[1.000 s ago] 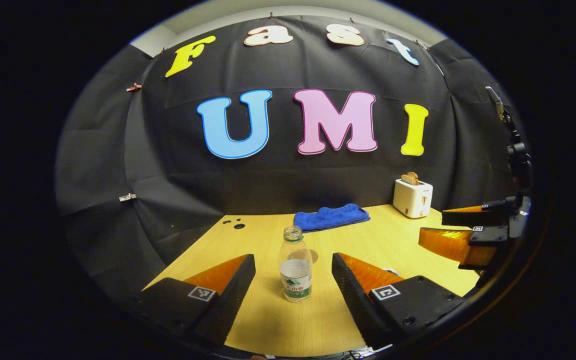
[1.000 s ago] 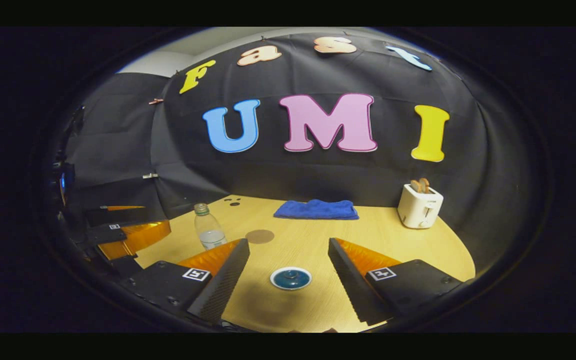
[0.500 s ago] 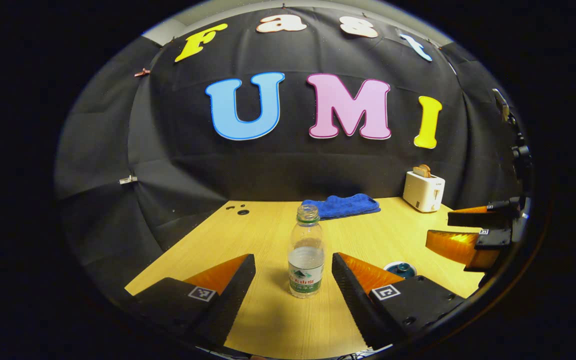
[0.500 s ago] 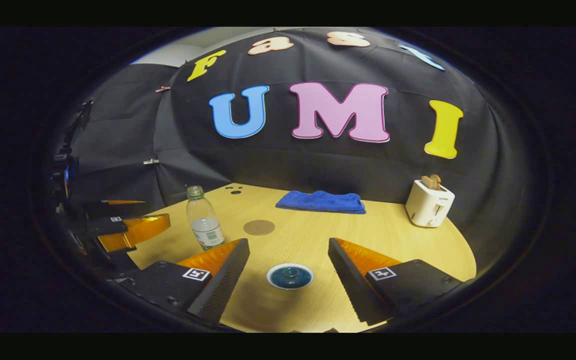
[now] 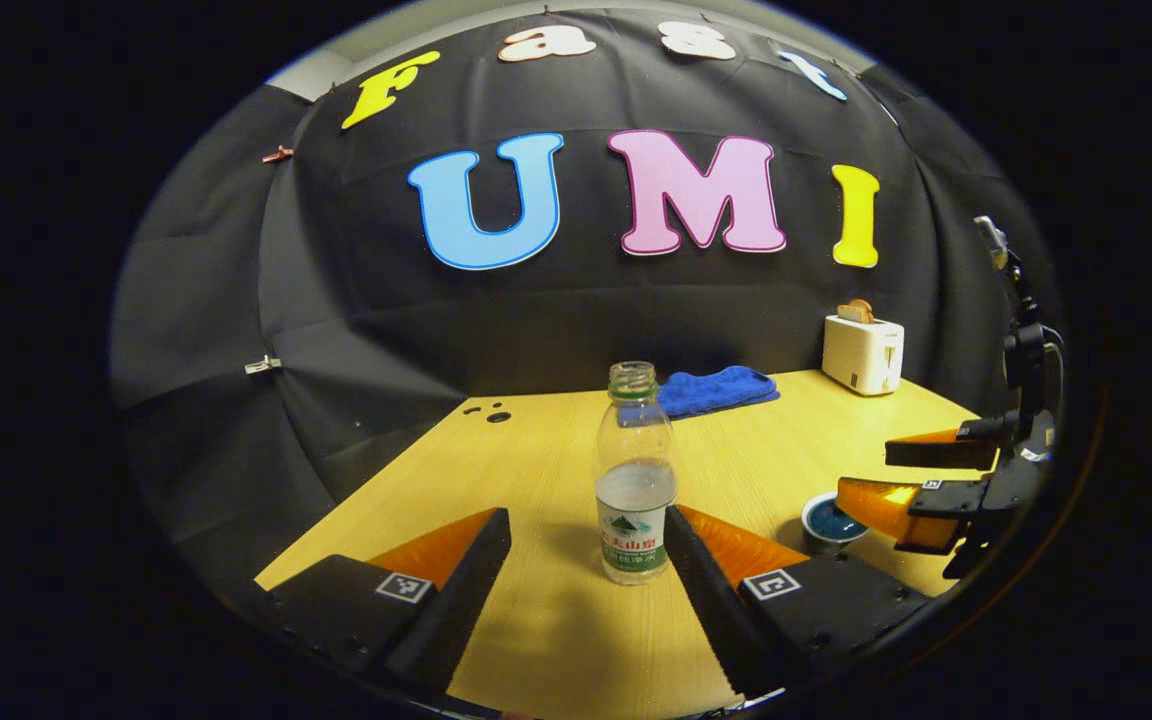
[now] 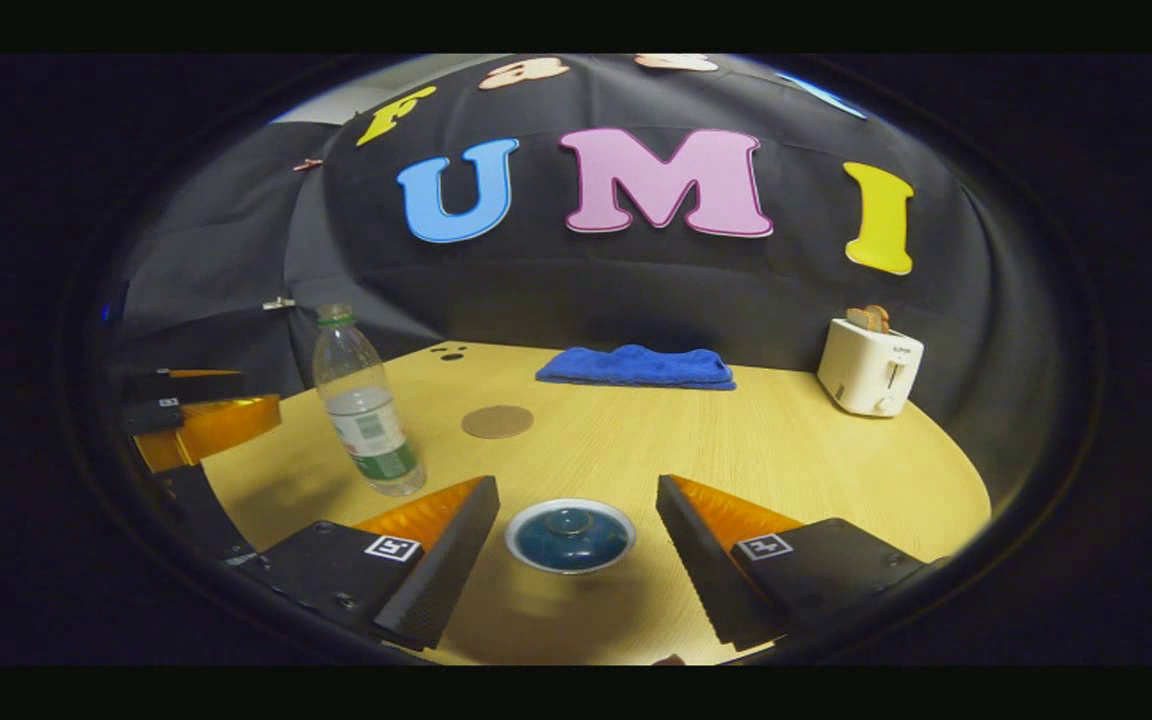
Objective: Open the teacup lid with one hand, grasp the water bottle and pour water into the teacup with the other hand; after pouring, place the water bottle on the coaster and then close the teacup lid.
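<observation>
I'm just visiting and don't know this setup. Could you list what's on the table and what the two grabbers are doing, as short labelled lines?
Table: light wood table, black cloth behind.
Bottle: clear water bottle, upright, no cap, partly full.
Teacup: blue teacup, lid on.
Coaster: round brown coaster, bare, beyond the bottle.
Other items: blue towel and white toaster with bread at the back.
Left gripper: open, fingers either side of the bottle, not pressing.
Right gripper: open, fingers either side of the teacup.
Stage: nothing lifted yet.
</observation>
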`<state>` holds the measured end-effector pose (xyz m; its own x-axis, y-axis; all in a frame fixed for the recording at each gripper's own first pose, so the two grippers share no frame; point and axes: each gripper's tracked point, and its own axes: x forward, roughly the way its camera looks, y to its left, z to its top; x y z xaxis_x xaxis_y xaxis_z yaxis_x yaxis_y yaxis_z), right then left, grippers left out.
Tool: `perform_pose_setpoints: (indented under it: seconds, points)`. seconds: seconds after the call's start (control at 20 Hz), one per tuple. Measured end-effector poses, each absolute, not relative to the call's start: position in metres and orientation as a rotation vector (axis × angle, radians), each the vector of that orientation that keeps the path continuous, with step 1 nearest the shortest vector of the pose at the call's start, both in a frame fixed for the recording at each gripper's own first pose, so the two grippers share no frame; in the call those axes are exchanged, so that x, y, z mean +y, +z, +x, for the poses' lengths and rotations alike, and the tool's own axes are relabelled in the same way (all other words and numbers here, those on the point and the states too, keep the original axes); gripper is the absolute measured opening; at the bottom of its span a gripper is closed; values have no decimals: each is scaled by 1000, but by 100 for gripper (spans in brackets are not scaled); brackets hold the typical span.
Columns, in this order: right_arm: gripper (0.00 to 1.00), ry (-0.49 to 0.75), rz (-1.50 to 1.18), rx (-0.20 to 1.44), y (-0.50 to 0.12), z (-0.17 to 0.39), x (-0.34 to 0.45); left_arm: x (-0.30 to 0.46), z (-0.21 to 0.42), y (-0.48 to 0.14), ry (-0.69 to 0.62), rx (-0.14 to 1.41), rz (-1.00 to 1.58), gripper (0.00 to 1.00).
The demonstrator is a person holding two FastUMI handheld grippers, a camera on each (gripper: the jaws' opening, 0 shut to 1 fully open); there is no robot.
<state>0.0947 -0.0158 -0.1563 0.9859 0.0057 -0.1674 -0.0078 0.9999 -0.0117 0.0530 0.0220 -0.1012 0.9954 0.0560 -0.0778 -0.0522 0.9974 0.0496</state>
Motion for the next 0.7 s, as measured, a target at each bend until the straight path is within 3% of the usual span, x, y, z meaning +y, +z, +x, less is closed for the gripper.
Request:
perform_pose_setpoints:
  seconds: [0.5,0.6,0.7]
  points:
    - [95,36,-48,131,-183,111,-9,7,61,-144,4,128,38,97]
    - [86,50,-50,128,-187,115,-5,5,64,-147,0,129,22,97]
    - [83,56,-60,132,-191,118,-4,7,67,-151,2,136,8,97]
